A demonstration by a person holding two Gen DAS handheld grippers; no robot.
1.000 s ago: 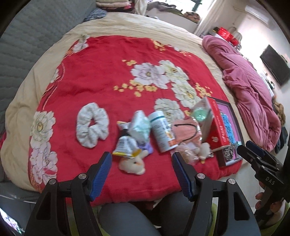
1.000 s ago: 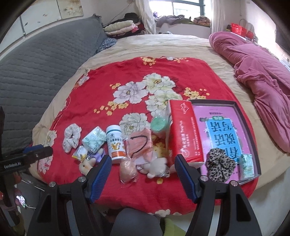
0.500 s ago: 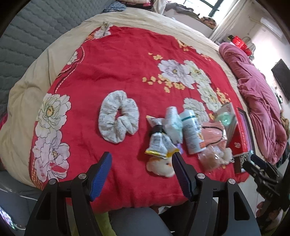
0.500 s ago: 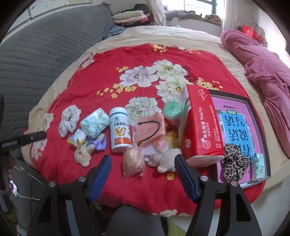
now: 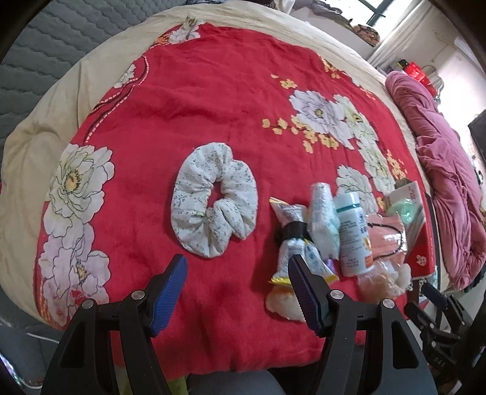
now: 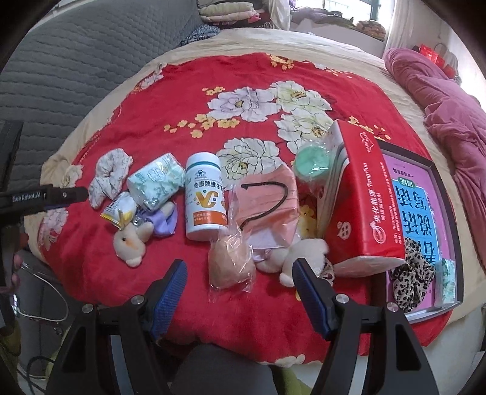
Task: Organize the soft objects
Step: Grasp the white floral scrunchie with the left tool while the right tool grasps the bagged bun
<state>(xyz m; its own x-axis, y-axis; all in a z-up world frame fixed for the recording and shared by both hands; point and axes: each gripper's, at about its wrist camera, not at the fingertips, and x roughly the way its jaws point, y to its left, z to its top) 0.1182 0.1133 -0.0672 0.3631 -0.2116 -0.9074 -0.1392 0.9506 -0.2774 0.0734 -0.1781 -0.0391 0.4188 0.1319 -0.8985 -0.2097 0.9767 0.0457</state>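
Mostly ruffled scrunchie (image 5: 214,199) (cotton-like), plush blanket (image 5: 194,91)

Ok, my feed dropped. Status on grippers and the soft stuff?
Left gripper open, empty, above white scrunchie. Right gripper open over bagged pink puff. Vitamin bottle lies among the soft items.

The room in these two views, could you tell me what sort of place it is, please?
Most likely a home bedroom. The small items lie on a red floral blanket spread over a wide bed, a rumpled pink quilt is heaped along its far side, and folded bedding is stacked by the window behind.
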